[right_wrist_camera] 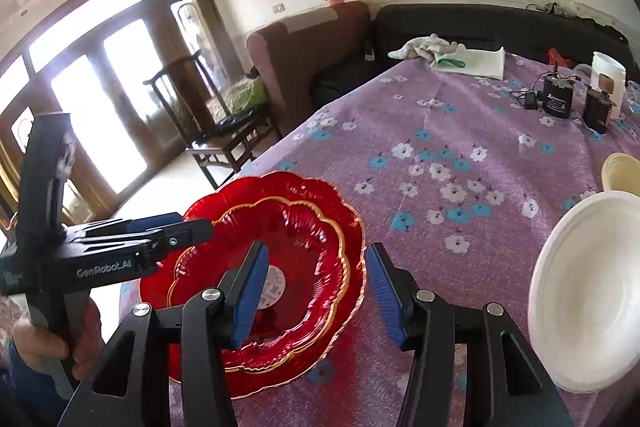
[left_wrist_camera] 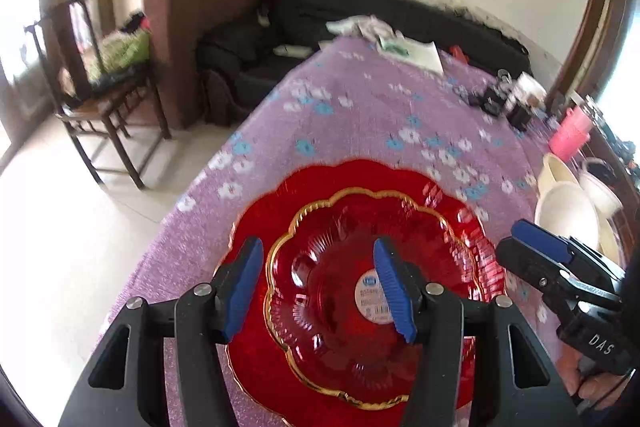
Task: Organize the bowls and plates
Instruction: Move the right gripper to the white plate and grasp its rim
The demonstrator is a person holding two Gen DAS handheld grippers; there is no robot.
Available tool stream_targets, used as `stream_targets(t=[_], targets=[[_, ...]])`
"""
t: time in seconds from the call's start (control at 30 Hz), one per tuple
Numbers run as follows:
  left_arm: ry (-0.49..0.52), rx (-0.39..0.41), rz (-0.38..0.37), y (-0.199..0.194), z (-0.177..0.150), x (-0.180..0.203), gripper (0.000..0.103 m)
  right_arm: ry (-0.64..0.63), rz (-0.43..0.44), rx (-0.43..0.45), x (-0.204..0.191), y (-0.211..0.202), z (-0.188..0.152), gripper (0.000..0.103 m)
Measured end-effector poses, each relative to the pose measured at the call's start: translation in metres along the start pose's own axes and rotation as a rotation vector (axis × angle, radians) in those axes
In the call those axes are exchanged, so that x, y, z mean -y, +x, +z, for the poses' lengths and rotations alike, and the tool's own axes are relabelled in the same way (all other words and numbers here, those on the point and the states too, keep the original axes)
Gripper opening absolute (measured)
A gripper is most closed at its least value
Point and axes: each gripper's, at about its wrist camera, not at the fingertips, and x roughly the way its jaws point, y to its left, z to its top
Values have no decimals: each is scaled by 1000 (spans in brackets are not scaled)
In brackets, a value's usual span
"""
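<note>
A small red glass plate with a gold scalloped rim (left_wrist_camera: pixel 352 291) lies stacked on a larger red scalloped plate (left_wrist_camera: pixel 260 219) on the purple flowered tablecloth. The stack also shows in the right wrist view (right_wrist_camera: pixel 304 243). My left gripper (left_wrist_camera: pixel 316 287) is open, its fingers spread above the left part of the stack. My right gripper (right_wrist_camera: pixel 314 293) is open, straddling the stack's right rim. White bowls (right_wrist_camera: pixel 588 291) stand to the right, also in the left wrist view (left_wrist_camera: pixel 568 215).
The table (right_wrist_camera: pixel 440 115) holds a cream bowl (right_wrist_camera: pixel 622 173), black devices with cables (right_wrist_camera: pixel 556 101), a white jar (right_wrist_camera: pixel 608 75), folded cloth (right_wrist_camera: pixel 472 61) and a pink cup (left_wrist_camera: pixel 570 133). A wooden chair (left_wrist_camera: pixel 100 87) and dark sofa (left_wrist_camera: pixel 320 11) stand beyond the left edge.
</note>
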Motion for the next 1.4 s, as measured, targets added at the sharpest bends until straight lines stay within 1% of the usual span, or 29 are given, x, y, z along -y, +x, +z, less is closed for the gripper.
stream_targets(t=[0.03,0.1,0.13,0.2,0.27,0.37,0.5,0.6,0.67,0.8,0.83,0.87,0.93,0.97,1.07,1.1,1.2,1.3,1.37,1.4], targets=[[15,44,51,-4,-3,6,60,6,-2,10,2,-1,0,56],[46,112,96,-12,-8,18,70,19,-7,41,6,-5,0,56],[64,140,106,-15,-11,25,73,28,-13,55,9,-7,0,56],[102,197,94,-23,-15,39,79,54,-18,72,18,-12,1,56],[127,220,71,-28,-18,52,84,95,-4,80,29,-15,1,56],[173,224,65,-29,-20,73,86,136,7,107,43,-21,3,56],[239,243,57,-31,-26,101,87,107,-105,174,48,-35,7,56],[281,244,46,-29,-31,120,92,128,-130,208,54,-45,9,56],[299,231,40,-25,-34,129,94,152,-137,210,62,-47,9,56],[302,211,18,-19,-40,140,94,202,-170,199,79,-49,11,55],[299,215,19,-18,-41,142,94,212,-195,197,82,-49,11,55],[299,220,22,-17,-43,145,94,216,-253,189,85,-49,12,55],[296,227,21,-16,-48,149,94,205,-320,186,87,-49,14,55],[291,230,22,-14,-50,150,94,210,-338,184,89,-50,14,55],[277,247,19,-7,-56,151,94,228,-343,190,96,-55,14,55],[276,251,18,-5,-58,151,94,228,-358,193,97,-56,14,55],[281,233,18,-2,-58,154,94,226,-377,198,100,-58,13,55],[291,215,-4,1,-58,156,94,223,-390,188,100,-53,12,55],[289,220,21,0,-58,157,94,210,-407,186,100,-51,12,55],[297,227,4,-1,-59,158,94,210,-403,187,100,-51,11,55]])
